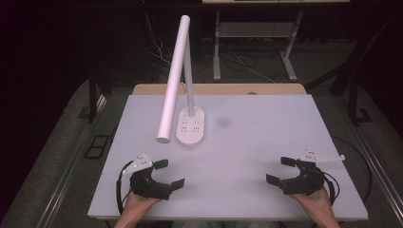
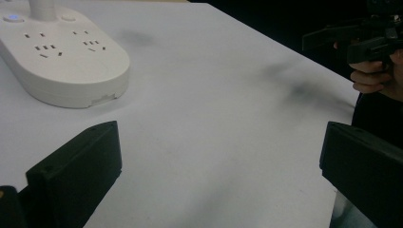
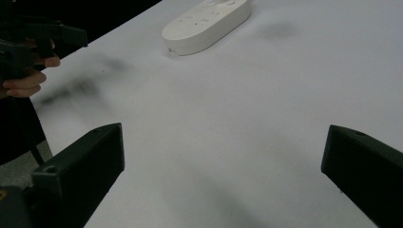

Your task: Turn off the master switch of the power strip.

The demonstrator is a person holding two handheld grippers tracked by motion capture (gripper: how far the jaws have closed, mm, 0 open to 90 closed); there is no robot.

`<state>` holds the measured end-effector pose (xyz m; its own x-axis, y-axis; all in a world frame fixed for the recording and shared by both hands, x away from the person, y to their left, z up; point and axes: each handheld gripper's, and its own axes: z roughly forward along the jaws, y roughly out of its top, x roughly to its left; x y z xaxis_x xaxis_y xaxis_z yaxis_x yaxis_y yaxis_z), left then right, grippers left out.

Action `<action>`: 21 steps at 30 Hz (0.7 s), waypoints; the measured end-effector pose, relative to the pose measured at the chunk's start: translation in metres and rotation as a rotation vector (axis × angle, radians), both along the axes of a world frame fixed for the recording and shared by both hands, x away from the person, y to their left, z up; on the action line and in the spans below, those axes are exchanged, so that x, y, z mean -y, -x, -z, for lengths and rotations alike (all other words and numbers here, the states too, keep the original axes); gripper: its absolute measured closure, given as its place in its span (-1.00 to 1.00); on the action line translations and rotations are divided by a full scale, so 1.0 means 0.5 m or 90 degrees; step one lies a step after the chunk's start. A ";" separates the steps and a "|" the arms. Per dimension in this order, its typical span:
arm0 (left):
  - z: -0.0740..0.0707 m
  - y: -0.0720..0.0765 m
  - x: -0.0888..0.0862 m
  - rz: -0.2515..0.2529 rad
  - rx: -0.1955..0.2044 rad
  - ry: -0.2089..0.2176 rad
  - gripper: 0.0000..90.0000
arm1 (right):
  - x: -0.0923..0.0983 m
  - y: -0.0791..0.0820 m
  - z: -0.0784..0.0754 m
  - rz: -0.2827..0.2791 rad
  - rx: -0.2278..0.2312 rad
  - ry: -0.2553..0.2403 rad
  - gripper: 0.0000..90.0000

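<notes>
Both grippers just sit low on the white surface (image 1: 266, 142), left gripper (image 1: 172, 174) and right gripper (image 1: 276, 169) fingers spread wide around nothing, desk lamp (image 1: 191, 127) up at 11 o'clock.

Table (image 1: 266, 142): pale grey-white top with a few faint dark smudges, tan wood strip at far edge. Lamp (image 1: 173, 80): all white, base with small dark socket slots. Both grippers black, left gripper (image 1: 170, 174), right gripper (image 1: 280, 170), each with a light grey plate.
</notes>
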<state>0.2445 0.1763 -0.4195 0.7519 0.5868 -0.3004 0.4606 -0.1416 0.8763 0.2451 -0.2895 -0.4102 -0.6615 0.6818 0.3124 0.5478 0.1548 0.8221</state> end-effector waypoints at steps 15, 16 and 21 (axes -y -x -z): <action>0.000 -0.001 0.000 0.012 -0.005 0.003 -1.00 | -0.002 0.002 -0.003 -0.008 -0.010 0.003 -1.00; 0.000 -0.001 0.001 0.012 -0.007 0.003 -1.00 | -0.002 0.002 -0.003 -0.009 -0.015 0.009 -1.00; -0.003 0.004 0.004 0.015 -0.001 -0.008 -1.00 | -0.005 0.000 0.000 -0.014 -0.016 0.018 -1.00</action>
<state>0.2425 0.1740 -0.4179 0.7655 0.5719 -0.2947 0.4583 -0.1633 0.8737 0.2452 -0.2868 -0.4102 -0.6688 0.6755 0.3103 0.5647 0.1901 0.8031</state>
